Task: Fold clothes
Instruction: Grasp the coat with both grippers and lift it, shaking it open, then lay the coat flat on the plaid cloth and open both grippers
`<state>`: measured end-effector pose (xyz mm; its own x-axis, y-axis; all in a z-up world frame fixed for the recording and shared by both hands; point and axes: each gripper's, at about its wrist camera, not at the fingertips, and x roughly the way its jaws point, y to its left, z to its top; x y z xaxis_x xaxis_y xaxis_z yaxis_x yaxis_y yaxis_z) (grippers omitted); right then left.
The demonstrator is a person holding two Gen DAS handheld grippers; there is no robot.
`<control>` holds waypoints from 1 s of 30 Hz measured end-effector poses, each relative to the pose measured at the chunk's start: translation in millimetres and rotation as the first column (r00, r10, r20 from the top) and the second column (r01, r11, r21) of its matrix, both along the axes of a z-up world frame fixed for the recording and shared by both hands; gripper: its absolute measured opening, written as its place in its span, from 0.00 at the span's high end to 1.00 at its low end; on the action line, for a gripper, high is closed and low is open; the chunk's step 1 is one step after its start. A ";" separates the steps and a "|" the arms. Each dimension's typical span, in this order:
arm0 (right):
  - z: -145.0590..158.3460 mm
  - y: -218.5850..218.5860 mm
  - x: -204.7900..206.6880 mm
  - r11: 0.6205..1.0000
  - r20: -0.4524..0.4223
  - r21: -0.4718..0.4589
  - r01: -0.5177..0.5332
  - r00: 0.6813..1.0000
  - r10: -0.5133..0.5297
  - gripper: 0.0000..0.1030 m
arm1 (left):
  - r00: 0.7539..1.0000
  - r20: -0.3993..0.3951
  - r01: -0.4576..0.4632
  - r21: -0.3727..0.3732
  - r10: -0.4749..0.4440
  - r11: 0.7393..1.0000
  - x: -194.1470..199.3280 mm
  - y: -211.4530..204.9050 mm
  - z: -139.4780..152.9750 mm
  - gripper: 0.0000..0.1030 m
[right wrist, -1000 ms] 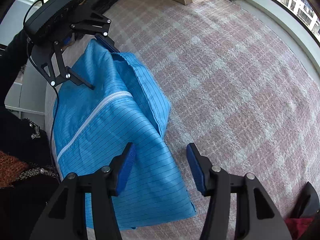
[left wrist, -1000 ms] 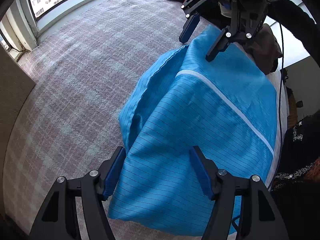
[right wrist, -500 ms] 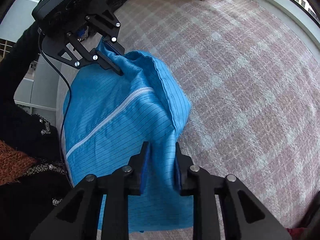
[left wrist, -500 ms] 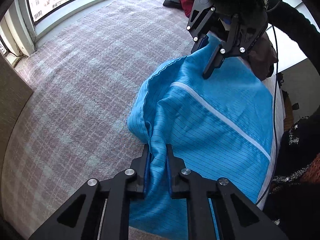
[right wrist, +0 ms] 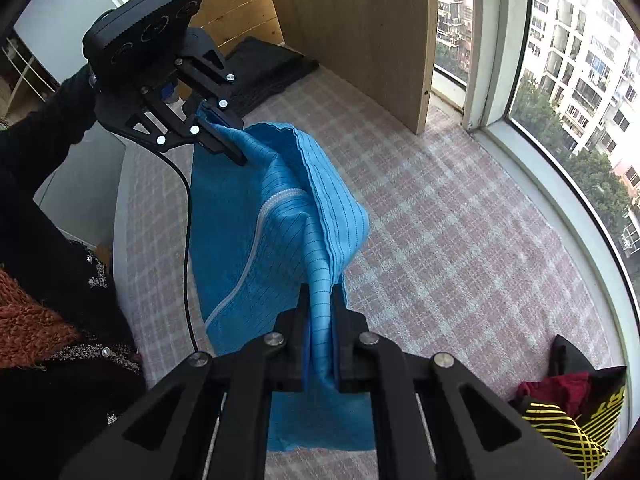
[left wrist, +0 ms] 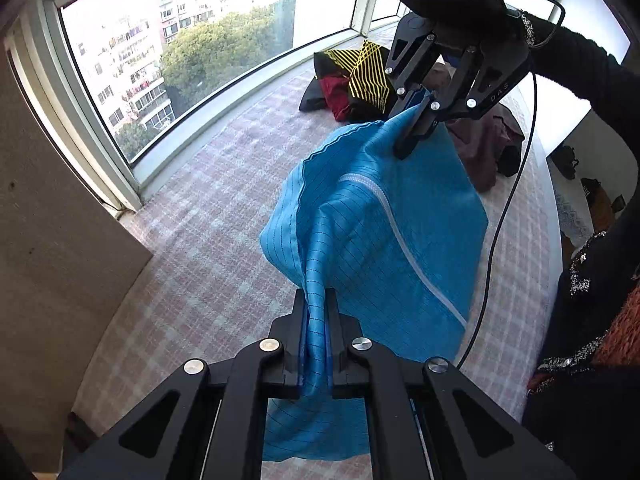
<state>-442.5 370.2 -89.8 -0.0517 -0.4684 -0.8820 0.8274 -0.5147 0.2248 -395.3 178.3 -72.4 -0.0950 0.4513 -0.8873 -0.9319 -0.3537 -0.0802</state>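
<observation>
Left wrist view: left tool and, at one o'clock, right tool each pinch the blue garment tight.

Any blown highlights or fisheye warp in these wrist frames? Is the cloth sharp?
Left wrist: sky behind the window is blown out; the frame bows strongly, corners vignetted black; the blue garment is sharp, pinstripes readable, in the left gripper. Right wrist: even daylight, buildings only mildly overexposed, the sill curves, garment sharp in the right gripper.

garment above bedcover, window beyond
</observation>
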 end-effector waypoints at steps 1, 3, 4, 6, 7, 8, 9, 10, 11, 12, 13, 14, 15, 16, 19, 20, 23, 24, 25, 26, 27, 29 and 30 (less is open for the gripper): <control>17.2 -2.5 11.0 1.000 -0.047 0.007 0.006 0.999 -0.006 0.93 | 0.999 -0.044 0.002 0.004 -0.002 1.000 4.2 -1.3 18.2 0.95; 47.2 -4.6 30.5 1.000 -0.141 0.011 0.027 0.990 -0.026 0.94 | 0.992 -0.127 -0.003 0.025 0.006 1.000 17.1 -2.2 49.5 0.95; 58.9 -6.0 40.8 0.999 -0.188 0.016 0.037 0.982 -0.033 0.94 | 0.988 -0.150 -0.011 0.041 0.017 0.999 22.8 -4.8 61.7 0.96; 61.3 -9.6 67.6 0.998 -0.267 0.049 0.045 0.963 -0.030 0.94 | 0.977 -0.213 0.006 0.040 0.003 0.999 50.7 -10.1 64.5 0.96; 58.6 -12.7 83.3 0.997 -0.300 0.062 0.052 0.954 -0.031 0.94 | 0.970 -0.244 0.015 0.038 -0.005 0.999 65.0 -12.7 65.4 0.96; 54.0 -15.8 99.2 0.996 -0.331 0.073 0.060 0.943 -0.032 0.94 | 0.961 -0.275 0.024 0.035 -0.013 0.999 79.4 -15.3 66.3 0.96; 38.4 -19.1 115.5 0.994 -0.359 0.085 0.072 0.932 -0.037 0.94 | 0.957 -0.290 0.029 0.038 -0.017 0.999 96.2 -18.3 54.3 0.96; 22.0 -22.1 131.5 0.992 -0.380 0.094 0.084 0.924 -0.042 0.94 | 0.956 -0.293 0.043 0.036 -0.031 0.998 113.6 -20.9 37.7 0.95; 0.3 -24.1 145.2 0.991 -0.359 0.094 0.099 0.931 -0.059 0.94 | 0.963 -0.267 0.055 0.027 -0.046 0.998 131.4 -24.3 19.0 0.94; -28.2 -26.2 153.8 0.987 -0.328 0.096 0.127 0.940 -0.089 0.94 | 0.972 -0.229 0.054 0.018 -0.048 0.998 143.6 -26.6 -6.7 0.93; -56.7 -28.3 162.3 0.983 -0.297 0.099 0.156 0.947 -0.120 0.93 | 0.980 -0.192 0.044 0.012 -0.041 0.999 154.2 -28.3 -34.6 0.87; -85.1 -30.6 171.2 0.977 -0.262 0.111 0.182 0.954 -0.148 0.92 | 0.988 -0.153 0.027 -0.019 -0.030 0.999 164.1 -30.6 -61.5 0.83; -113.3 -34.0 181.6 0.967 -0.207 0.165 0.195 0.965 -0.159 0.92 | 0.993 -0.114 0.012 -0.055 -0.018 0.998 174.0 -32.9 -88.4 0.83; -137.9 -36.4 192.7 0.956 -0.155 0.211 0.204 0.973 -0.173 0.92 | 0.997 -0.083 -0.007 -0.093 0.000 0.996 184.3 -37.4 -106.9 0.83; -148.0 -27.5 235.9 0.955 -0.075 0.194 0.225 0.974 -0.215 0.92 | 0.998 -0.016 -0.068 -0.084 0.067 0.994 212.2 -67.2 -114.8 0.83; -139.3 -20.4 243.3 0.956 -0.057 0.166 0.244 0.970 -0.238 0.92 | 0.995 0.003 -0.099 -0.059 0.099 0.993 214.1 -78.4 -107.8 0.83; -110.2 3.3 235.5 0.926 -0.062 0.066 0.372 0.928 -0.368 0.85 | 0.973 0.038 -0.227 0.013 0.226 0.974 200.6 -105.1 -90.5 0.72; -100.9 11.5 228.0 0.906 -0.067 0.031 0.423 0.905 -0.420 0.82 | 0.960 0.053 -0.278 0.036 0.276 0.960 190.5 -111.5 -86.9 0.71; -96.1 18.8 214.4 0.877 -0.061 0.000 0.481 0.875 -0.480 0.67 | 0.943 0.072 -0.329 0.051 0.325 0.943 178.7 -114.5 -87.9 0.69; -94.5 24.9 199.8 0.844 -0.053 -0.024 0.536 0.842 -0.536 0.53 | 0.923 0.092 -0.379 0.063 0.373 0.923 166.6 -117.0 -89.4 0.70; -95.0 29.9 186.2 0.812 -0.046 -0.045 0.581 0.811 -0.583 0.52 | 0.906 0.099 -0.420 0.077 0.412 0.904 154.2 -116.7 -90.5 0.70; -101.9 38.7 164.0 0.761 -0.029 -0.047 0.647 0.760 -0.649 0.52 | 0.869 0.090 -0.493 0.087 0.486 0.866 130.1 -112.8 -95.4 0.70; -105.3 42.4 153.5 0.736 -0.018 -0.047 0.675 0.736 -0.677 0.52 | 0.862 0.090 -0.506 0.099 0.499 0.857 121.2 -110.6 -96.1 0.70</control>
<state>-289.0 412.6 -195.2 -0.3938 -0.3295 -0.8581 0.2716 -0.9336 0.2338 -274.1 67.7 -168.5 -0.2862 0.4555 -0.8430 -0.6218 -0.7577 -0.1982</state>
